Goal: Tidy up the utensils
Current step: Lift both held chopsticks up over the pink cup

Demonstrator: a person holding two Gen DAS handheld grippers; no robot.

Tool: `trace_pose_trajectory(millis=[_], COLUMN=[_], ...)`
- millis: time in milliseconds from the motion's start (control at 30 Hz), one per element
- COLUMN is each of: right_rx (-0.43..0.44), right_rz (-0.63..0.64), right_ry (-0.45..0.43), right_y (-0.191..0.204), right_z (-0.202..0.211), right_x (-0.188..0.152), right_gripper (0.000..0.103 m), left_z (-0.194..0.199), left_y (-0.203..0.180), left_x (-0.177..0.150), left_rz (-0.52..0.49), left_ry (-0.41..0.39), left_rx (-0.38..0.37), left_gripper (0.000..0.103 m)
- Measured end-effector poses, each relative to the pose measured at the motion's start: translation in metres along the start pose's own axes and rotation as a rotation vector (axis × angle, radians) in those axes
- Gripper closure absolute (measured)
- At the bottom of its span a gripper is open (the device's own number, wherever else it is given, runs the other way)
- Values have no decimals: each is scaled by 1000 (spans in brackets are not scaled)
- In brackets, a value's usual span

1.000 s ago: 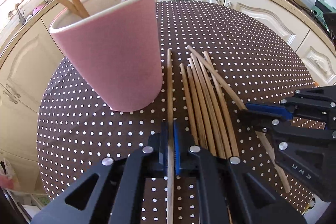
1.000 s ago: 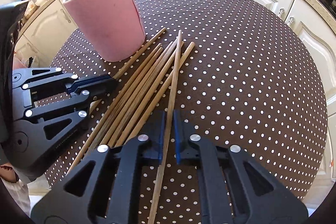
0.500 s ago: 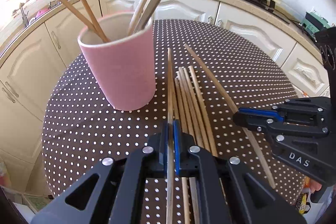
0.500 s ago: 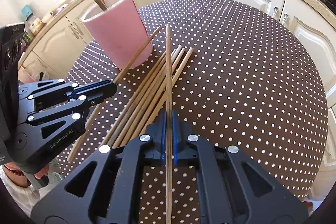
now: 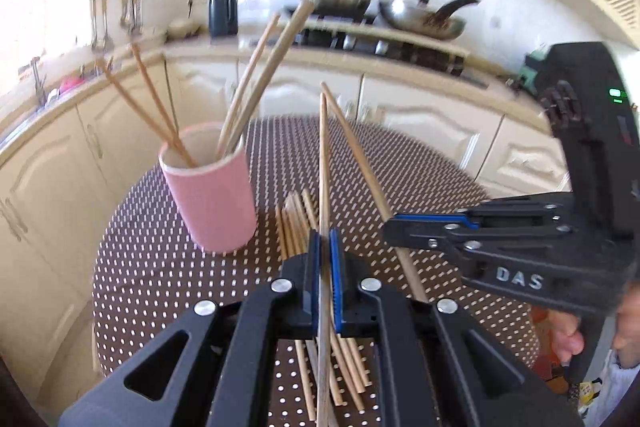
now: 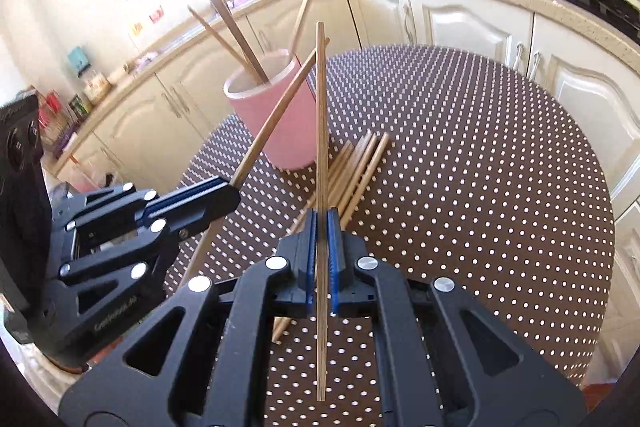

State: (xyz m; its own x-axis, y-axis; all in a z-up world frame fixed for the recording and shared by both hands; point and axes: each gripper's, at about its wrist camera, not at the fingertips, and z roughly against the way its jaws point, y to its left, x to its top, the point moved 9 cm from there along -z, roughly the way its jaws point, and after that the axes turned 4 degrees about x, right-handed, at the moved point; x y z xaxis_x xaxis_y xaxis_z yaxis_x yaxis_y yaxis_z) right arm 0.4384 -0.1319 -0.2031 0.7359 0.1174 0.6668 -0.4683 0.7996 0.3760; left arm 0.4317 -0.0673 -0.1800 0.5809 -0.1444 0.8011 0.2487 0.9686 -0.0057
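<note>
Both grippers rose from the table, each lifting one chopstick clear of the pile. A second ago the left gripper (image 5: 325, 267) pinched its chopstick (image 5: 323, 163) while it lay flat on the table beside the cup (image 5: 212, 195); now that stick stood in the air, its tip above the table's far edge. The right gripper (image 6: 321, 247) likewise raised its chopstick (image 6: 320, 115) off the others. The pile (image 6: 360, 167) shrank to the few sticks left on the table. Both views tipped upward, and the cup fell farther away.
</note>
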Motion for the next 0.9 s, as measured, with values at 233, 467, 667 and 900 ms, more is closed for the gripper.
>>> trace_pose_trajectory(millis=[233,467,667,900], right_rx=[29,72,92,112], right_rz=[-17,-1,28,30], right_ry=[-114,-168,-194,-248], right_y=[17,40,53,58], right_z=[25,38,36,35], right_x=[9,18,27,44], right_gripper=[97,97,97,97], left_z=[52,95,117,130], left_y=[-9,5,30,56], left_x=[11,26,39,57], left_rz=[-8,72,145,207], left_ry=[-192,-360,-456,-523], left_rx=[23,77,138,167], left_gripper=[98,98,98,98])
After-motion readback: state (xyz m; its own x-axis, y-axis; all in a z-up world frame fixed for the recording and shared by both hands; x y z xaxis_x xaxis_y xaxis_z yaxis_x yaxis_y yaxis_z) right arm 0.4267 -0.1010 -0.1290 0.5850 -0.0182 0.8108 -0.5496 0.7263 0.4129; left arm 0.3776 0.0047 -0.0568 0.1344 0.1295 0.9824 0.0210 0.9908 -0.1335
